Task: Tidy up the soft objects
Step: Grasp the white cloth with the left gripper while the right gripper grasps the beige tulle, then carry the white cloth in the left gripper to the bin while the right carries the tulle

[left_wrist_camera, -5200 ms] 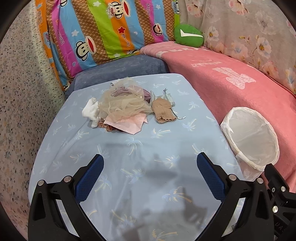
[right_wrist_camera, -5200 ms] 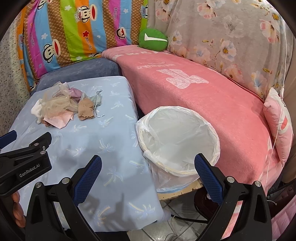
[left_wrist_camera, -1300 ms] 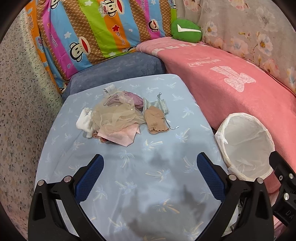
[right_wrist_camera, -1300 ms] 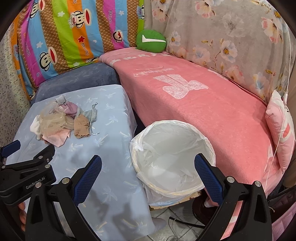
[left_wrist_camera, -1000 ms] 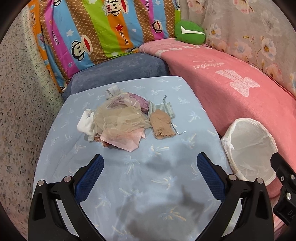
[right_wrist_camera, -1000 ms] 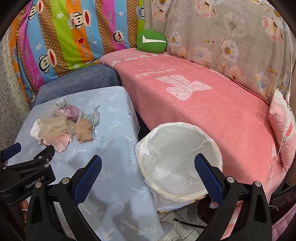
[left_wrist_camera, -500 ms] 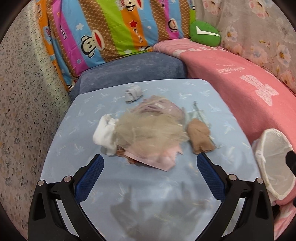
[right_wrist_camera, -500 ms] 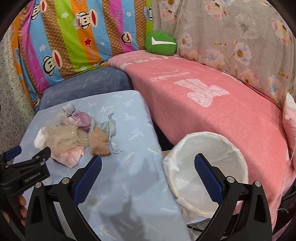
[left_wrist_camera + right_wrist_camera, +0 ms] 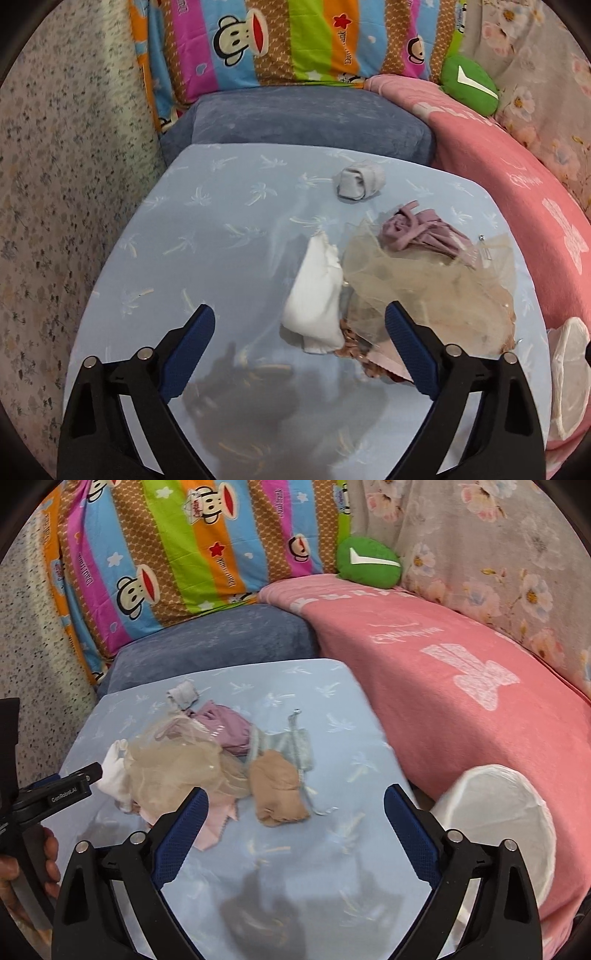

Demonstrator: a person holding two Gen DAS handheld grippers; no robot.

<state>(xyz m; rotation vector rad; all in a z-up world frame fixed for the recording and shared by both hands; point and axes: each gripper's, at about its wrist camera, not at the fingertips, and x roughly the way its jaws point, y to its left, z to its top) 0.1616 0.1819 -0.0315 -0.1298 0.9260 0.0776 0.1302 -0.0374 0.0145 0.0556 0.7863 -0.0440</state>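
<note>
Closing in on the heap of soft items (image 9: 417, 280), both grippers now sit far nearer to it than a second ago, when the clothes lay small in the middle of the light blue table cover (image 9: 221, 229). The left gripper (image 9: 299, 349) hangs over the near edge of the heap with the white sock (image 9: 317, 295) between its blue pads, which do not touch it; its jaws are spread wide and narrowing. The right gripper (image 9: 295, 823) hovers just short of the tan stocking (image 9: 277, 786), jaws likewise wide and narrowing, with only bare cover between the pads.

The heap lies on the table: beige tulle (image 9: 177, 768) draped over a mauve garment (image 9: 225, 723), a pale pink cloth (image 9: 210, 830) beneath, a grey-blue piece with strings (image 9: 291, 746) beside the stocking. A rolled grey sock (image 9: 360, 181) sits apart toward the far edge. The white-lined bin (image 9: 495, 819) stands at the table's right edge against the pink blanket (image 9: 443, 686), and has slid to the frame edge in the left wrist view. A striped monkey-print cushion (image 9: 184, 554), a green pillow (image 9: 369, 563) and a blue-grey cushion (image 9: 303, 118) line the back.

Both grippers tilt downward at the table. The hand (image 9: 40, 860) carrying the left gripper shows at the left edge of the right wrist view.
</note>
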